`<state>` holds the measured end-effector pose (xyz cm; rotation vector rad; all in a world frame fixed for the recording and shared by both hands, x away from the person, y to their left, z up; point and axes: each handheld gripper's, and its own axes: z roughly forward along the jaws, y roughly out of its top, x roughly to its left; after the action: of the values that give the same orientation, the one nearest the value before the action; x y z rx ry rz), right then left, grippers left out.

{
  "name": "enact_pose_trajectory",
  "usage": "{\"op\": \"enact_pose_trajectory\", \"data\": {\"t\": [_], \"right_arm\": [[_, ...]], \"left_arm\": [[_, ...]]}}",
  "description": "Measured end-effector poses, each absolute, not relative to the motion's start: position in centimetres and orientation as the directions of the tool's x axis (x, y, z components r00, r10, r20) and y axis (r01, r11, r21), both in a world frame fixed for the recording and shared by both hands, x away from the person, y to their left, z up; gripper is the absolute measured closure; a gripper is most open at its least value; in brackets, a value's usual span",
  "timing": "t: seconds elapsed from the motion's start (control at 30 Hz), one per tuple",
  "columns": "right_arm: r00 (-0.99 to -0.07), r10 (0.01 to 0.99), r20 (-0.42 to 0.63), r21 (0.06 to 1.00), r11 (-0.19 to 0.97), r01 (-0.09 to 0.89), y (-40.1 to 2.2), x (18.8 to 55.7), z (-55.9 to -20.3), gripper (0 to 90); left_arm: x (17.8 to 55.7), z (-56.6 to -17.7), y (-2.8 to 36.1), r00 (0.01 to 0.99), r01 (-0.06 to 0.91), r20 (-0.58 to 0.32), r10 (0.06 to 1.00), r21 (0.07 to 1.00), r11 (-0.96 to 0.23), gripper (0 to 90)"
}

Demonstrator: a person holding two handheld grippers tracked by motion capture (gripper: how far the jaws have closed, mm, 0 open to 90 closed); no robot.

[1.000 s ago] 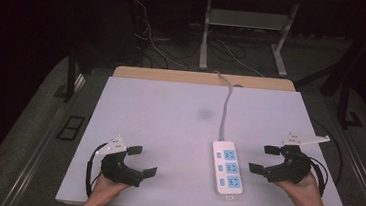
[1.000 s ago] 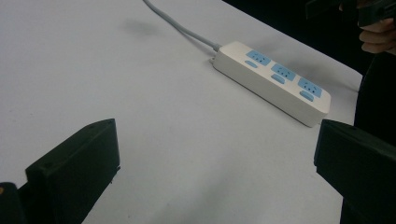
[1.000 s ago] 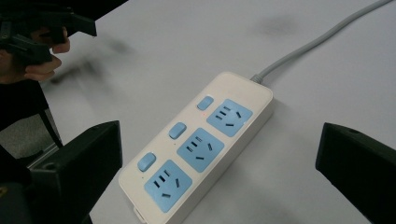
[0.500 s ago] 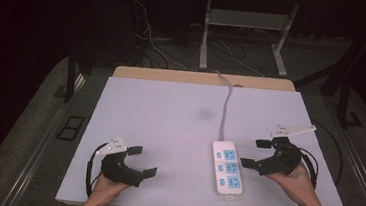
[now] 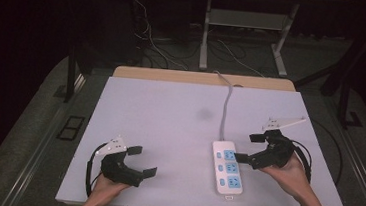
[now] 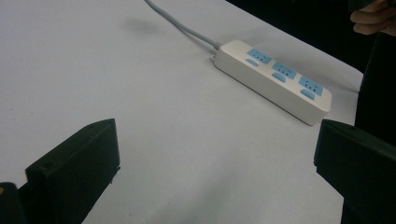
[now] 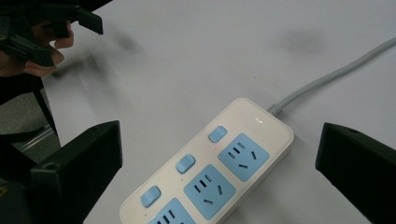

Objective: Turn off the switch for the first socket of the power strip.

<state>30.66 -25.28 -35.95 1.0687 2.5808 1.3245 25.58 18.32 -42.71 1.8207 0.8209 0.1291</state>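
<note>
High view: right gripper (image 5: 248, 150), jaws spread and empty, crowds the power strip (image 5: 227, 167) lower right, could shove it; left gripper (image 5: 139, 161) gapes too.

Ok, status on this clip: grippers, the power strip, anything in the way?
Left gripper open, resting near table edge. Right gripper open, beside power strip, not touching. Strip flat, grey cord running back. Nothing between.

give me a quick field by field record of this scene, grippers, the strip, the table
surface: white table top
power strip: white power strip with three blue sockets and three blue switches, lying flat, nothing plugged in
cable: grey cable running off the far edge
left gripper: left gripper open, near the front left corner, holding nothing
right gripper: right gripper open, at the strip's right side, jaws over its far end
</note>
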Motion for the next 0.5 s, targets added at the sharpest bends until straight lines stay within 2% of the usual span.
{"op": "enact_pose_trajectory", "data": {"t": [0.5], "right_arm": [[-0.786,0.572,0.234,0.699,0.462,0.545,-22.6,31.8,-36.6,0.4]], "left_arm": [[25.6,-42.7,18.4,0.755,0.471,-0.291,0.588,0.864,-0.177,0.0]]}}
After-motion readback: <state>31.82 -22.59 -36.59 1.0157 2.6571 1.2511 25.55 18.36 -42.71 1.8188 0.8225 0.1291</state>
